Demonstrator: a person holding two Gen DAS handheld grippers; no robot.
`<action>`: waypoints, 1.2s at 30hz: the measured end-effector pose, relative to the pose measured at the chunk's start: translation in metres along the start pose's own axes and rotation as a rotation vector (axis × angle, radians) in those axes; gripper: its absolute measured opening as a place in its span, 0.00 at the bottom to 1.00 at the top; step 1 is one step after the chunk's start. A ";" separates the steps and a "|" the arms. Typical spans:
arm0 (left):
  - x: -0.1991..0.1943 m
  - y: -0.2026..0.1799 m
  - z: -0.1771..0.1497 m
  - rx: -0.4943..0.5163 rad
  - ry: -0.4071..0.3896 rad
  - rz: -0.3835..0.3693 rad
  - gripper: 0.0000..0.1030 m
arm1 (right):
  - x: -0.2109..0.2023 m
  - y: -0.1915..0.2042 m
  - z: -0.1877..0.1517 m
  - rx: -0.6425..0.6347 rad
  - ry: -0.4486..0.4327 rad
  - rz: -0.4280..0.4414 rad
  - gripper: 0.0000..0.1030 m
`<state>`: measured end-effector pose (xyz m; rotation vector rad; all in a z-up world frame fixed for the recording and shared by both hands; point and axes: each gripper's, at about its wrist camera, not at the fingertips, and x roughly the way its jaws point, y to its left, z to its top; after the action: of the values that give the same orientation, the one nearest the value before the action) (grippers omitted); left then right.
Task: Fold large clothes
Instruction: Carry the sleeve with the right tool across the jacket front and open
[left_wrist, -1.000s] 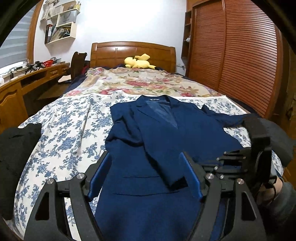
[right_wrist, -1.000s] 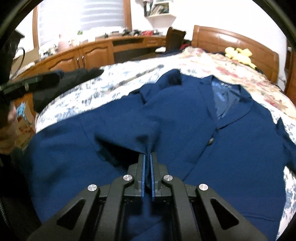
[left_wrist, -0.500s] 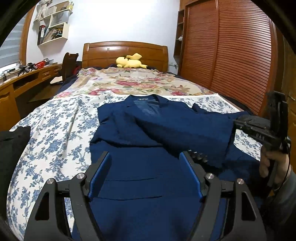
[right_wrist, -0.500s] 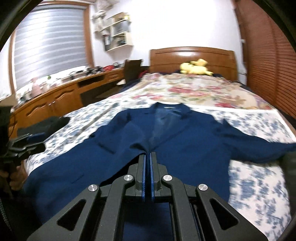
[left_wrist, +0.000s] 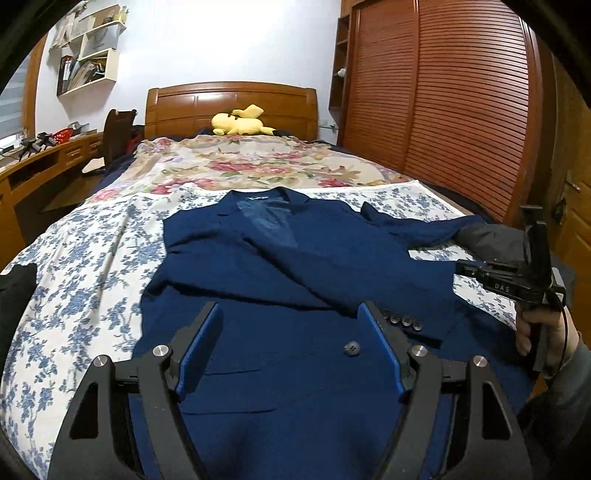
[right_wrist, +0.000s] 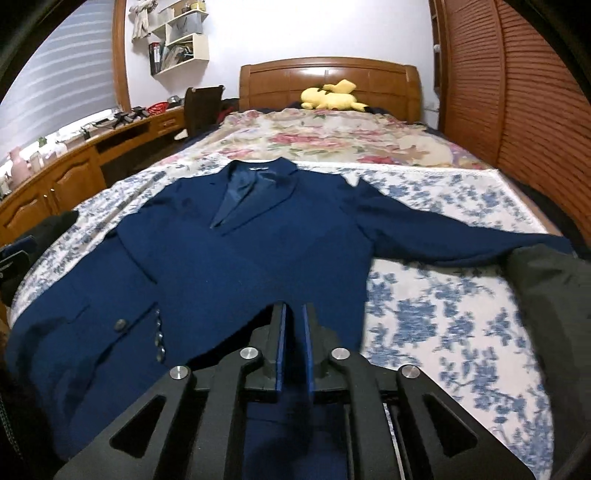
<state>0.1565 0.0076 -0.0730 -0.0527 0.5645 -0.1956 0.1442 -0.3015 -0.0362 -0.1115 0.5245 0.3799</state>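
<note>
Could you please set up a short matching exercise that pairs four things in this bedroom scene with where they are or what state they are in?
Things:
1. navy jacket
2. yellow plush toy
3. left gripper
4. right gripper

Places or states:
A. by the wooden headboard
B. fingers wide apart, nothing between them
C. spread front up on the blue flowered sheet
D. fingers only a narrow gap apart, having just been opening

Pairs: 1-C, 2-A, 3-B, 4-D

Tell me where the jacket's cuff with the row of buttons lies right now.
In the left wrist view, the buttoned cuff lies folded across the navy jacket front, just right of the left gripper.
</note>
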 end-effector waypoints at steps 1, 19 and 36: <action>0.002 -0.003 0.000 0.003 0.003 -0.002 0.74 | -0.003 -0.001 0.001 -0.004 -0.005 -0.008 0.21; 0.027 -0.040 0.000 0.060 0.036 -0.013 0.74 | 0.020 0.034 -0.023 -0.074 0.142 0.245 0.46; 0.005 -0.022 0.009 0.036 -0.018 -0.006 0.74 | -0.025 0.042 0.022 -0.101 -0.074 0.271 0.03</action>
<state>0.1622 -0.0154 -0.0656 -0.0210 0.5428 -0.2105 0.1185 -0.2663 -0.0047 -0.1233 0.4477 0.6734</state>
